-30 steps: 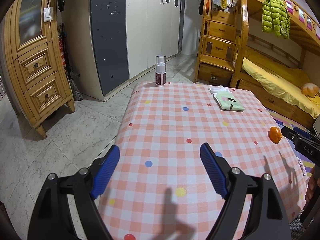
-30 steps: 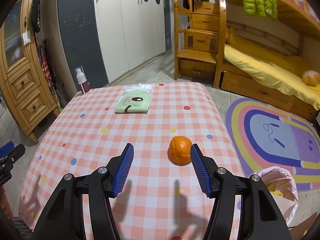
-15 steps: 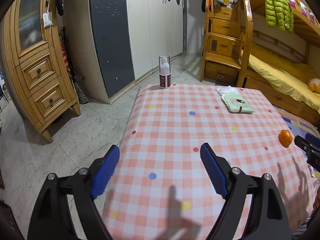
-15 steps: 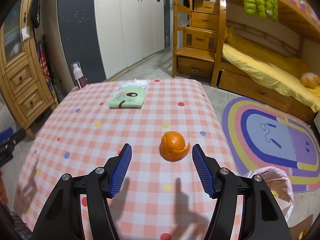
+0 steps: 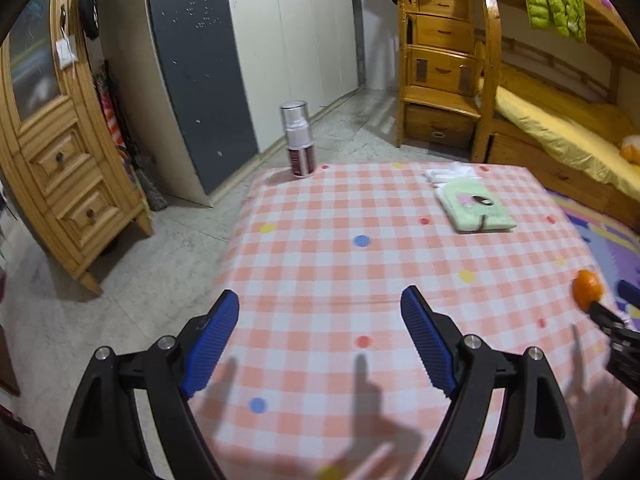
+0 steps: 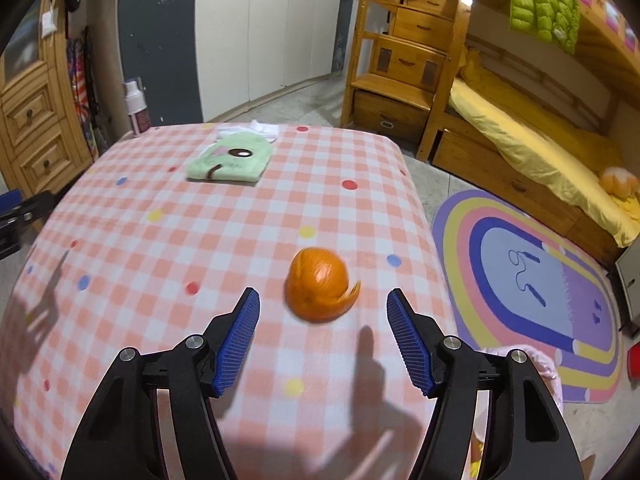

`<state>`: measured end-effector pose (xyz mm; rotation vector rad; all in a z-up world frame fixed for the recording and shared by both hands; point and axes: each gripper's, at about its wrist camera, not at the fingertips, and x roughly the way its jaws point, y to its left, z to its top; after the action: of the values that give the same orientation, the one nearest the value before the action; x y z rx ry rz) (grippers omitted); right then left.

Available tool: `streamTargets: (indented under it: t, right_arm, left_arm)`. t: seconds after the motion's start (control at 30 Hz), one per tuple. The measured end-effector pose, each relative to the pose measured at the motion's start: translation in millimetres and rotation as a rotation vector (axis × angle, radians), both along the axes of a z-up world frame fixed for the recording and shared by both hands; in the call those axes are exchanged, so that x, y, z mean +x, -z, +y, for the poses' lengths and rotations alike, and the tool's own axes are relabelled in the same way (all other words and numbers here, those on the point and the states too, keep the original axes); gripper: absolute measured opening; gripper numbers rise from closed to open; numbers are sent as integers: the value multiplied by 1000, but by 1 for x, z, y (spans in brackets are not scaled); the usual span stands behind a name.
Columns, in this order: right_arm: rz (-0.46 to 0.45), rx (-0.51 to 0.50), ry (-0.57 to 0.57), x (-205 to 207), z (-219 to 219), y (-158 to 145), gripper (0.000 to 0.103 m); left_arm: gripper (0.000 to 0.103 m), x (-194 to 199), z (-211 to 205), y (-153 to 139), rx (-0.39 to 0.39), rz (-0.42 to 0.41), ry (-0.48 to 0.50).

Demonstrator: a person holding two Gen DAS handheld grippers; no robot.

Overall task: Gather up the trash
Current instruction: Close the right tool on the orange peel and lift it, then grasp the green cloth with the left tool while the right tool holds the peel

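With my right claw (image 6: 323, 340) spread wide above the checked tablecloth (image 6: 160, 240), its blue pads flank empty air, the orange peel (image 6: 320, 290) lying just beyond them, untouched. My left claw (image 5: 320, 344) gapes too, holding nothing. Farther off lie a green cloth (image 6: 230, 162) and a spray bottle (image 5: 299, 145).

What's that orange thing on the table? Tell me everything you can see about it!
It looks like a hollow orange peel, still rounded like the fruit, with a bumpy, shiny skin and a torn flap curling out at its lower right. It sits on the pink-and-white checked tablecloth near the table's right edge, slightly blurred. It lies just ahead of the right gripper, whose blue ridged pads stand open on either side without touching it. In the left wrist view it shows small at the far right.
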<state>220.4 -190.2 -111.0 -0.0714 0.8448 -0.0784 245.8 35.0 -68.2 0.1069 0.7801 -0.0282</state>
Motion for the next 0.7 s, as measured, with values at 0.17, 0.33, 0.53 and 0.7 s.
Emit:
streamTargets:
  t: [0.17, 0.33, 0.53, 0.7]
  right_arm:
    - [66, 20, 7, 20, -8, 13, 51]
    - [79, 44, -2, 14, -8, 8, 22]
    - [-12, 76, 9, 1, -16, -18, 20]
    - [-72, 88, 27, -6, -28, -35, 20]
  left_arm:
    - [81, -3, -15, 1, 17, -9, 41]
    - [86, -1, -23, 4, -3, 7, 57]
    - [91, 7, -55, 10, -20, 32, 130]
    - [95, 36, -97, 20, -36, 66, 194]
